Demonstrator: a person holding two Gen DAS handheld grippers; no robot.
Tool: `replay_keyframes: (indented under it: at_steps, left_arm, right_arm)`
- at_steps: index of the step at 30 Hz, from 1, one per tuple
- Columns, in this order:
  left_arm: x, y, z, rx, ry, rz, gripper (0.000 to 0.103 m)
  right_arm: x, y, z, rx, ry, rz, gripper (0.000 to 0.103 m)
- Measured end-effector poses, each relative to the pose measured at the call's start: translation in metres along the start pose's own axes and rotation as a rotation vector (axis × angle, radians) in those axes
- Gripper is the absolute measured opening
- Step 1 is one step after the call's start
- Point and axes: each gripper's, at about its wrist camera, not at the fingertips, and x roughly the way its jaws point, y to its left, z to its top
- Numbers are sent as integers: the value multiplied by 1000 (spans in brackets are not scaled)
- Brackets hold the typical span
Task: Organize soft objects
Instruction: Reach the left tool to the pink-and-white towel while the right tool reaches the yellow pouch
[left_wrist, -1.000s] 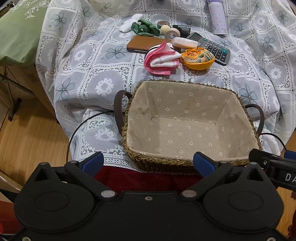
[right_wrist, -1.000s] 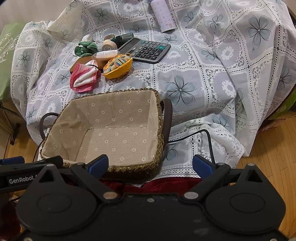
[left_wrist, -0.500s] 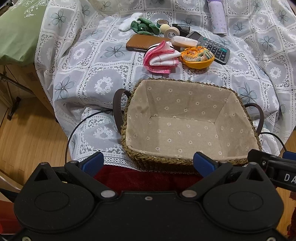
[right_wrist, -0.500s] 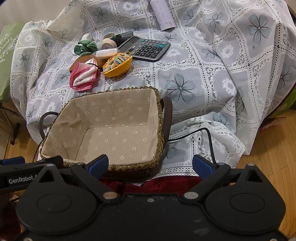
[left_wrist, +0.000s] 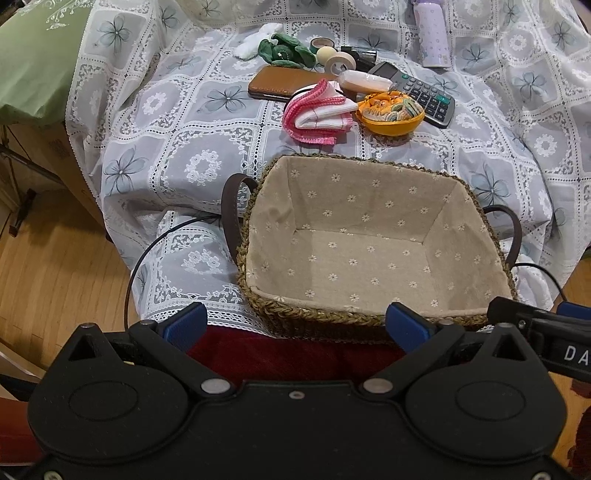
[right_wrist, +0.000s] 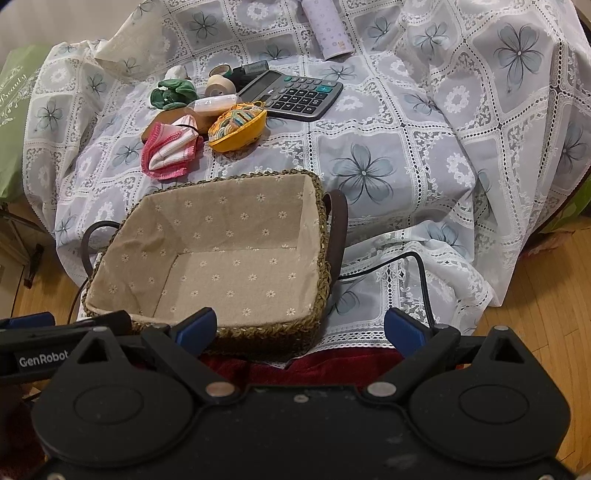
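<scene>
Woven seagrass basket (left_wrist: 369, 236), fabric-lined, sits near; its near rim is hidden behind the left gripper (left_wrist: 295, 326) and right gripper (right_wrist: 297, 328), both spread apart, holding nothing.

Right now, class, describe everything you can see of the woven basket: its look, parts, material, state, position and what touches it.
The basket is rectangular, with a braided rim that looks like seagrass and a beige fabric lining printed with small white flowers. A dark brown loop handle stands at each short end. It sits upright and empty on the lace tablecloth, near the table's front edge. The pink-and-white cloth lies just beyond its far rim, apart from it. Nothing grips it.
</scene>
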Motion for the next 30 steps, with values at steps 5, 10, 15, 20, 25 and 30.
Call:
replay_keyframes:
  at_steps: [5,10,15,20,25,30]
  left_arm:
    - [-10,6,0,-34,-54,-16,100]
    - [-16,9,1,-52,-114,-25,100]
    - [-14,12,4,-83,-128,-27,100]
    - [-17,15,9,-103,-168,-25,99]
    - [-22,14,15,-92,-205,-50,99]
    - [-25,13,23,-82,-258,-50,99]
  right_arm:
    - [-4,-5,0,28,-18,29,98]
    - [-7,-10,0,63,-56,62,98]
    - [-6,-10,1,69,-69,104,97]
    - [-12,-8,4,59,-122,109,98]
    - [-12,-6,12,66,-105,183,98]
    - [-9,-3,18,60,-116,180,100]
